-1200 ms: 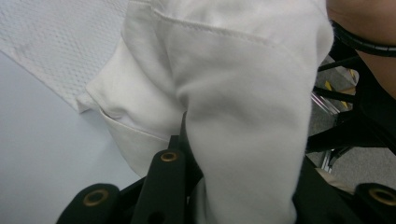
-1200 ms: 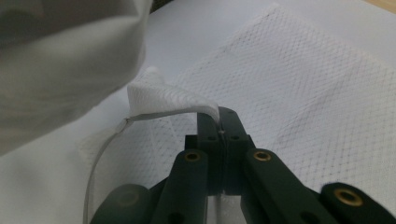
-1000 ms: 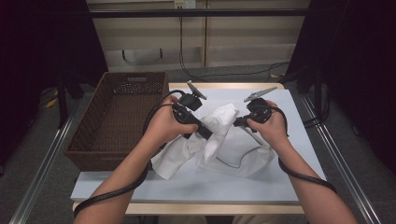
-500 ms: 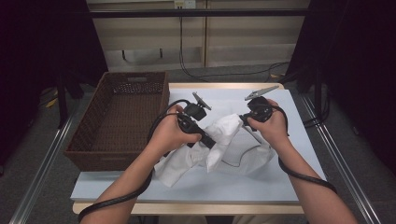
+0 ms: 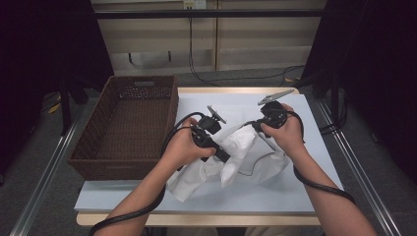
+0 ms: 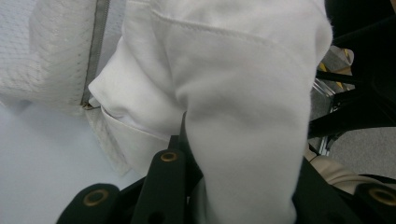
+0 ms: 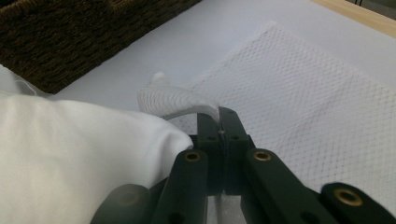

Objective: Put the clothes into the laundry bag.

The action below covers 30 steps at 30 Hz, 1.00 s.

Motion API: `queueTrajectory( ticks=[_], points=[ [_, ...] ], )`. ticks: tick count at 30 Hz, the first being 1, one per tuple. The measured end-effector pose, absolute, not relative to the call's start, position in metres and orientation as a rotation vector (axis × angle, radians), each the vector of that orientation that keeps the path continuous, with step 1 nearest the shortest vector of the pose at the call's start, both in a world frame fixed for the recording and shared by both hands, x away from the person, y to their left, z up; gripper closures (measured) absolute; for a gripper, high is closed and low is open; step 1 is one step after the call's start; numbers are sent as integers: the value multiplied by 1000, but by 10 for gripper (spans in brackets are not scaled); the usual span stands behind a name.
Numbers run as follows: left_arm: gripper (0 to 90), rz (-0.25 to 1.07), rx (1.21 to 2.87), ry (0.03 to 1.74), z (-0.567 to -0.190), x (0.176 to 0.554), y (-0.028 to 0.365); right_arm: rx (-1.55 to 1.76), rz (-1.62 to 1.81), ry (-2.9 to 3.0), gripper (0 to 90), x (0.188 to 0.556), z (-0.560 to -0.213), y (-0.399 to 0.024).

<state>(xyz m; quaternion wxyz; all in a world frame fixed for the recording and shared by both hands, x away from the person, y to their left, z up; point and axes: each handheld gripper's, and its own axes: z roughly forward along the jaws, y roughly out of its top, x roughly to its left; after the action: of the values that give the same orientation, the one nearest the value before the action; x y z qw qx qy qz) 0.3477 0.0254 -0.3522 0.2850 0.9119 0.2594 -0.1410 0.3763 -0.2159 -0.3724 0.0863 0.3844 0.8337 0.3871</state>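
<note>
A white garment (image 5: 204,172) lies bunched on the table between my hands, partly over a white mesh bag (image 5: 270,160). My left gripper (image 5: 227,158) is shut on a thick fold of the garment (image 6: 233,93), which drapes over its jaws; the left gripper (image 6: 243,186) points at the mesh bag (image 6: 56,46) with its grey zipper strip. My right gripper (image 5: 260,135) is shut on a raised edge of the mesh bag (image 7: 177,100), with the right gripper (image 7: 222,123) jaws pressed together just above the flat mesh (image 7: 303,93). The garment (image 7: 70,149) bulges at its left.
A dark brown wicker basket (image 5: 133,123) stands at the left of the pale table top (image 5: 305,191), its wall close behind the cloth (image 7: 70,32). Cables trail from both grippers along the forearms. Metal rails run along both sides of the table.
My left hand has come down and toward me with the garment fold, so the cloth hangs lower and flatter. The right hand has kept its place on the mesh edge.
</note>
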Motion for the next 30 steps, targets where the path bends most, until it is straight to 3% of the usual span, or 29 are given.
queueTrajectory(
  ticks=[30],
  points=[
    [744,-400,2456,656,-374,339,14,1121,1153,2495,900,370,-371,-207]
  ],
)
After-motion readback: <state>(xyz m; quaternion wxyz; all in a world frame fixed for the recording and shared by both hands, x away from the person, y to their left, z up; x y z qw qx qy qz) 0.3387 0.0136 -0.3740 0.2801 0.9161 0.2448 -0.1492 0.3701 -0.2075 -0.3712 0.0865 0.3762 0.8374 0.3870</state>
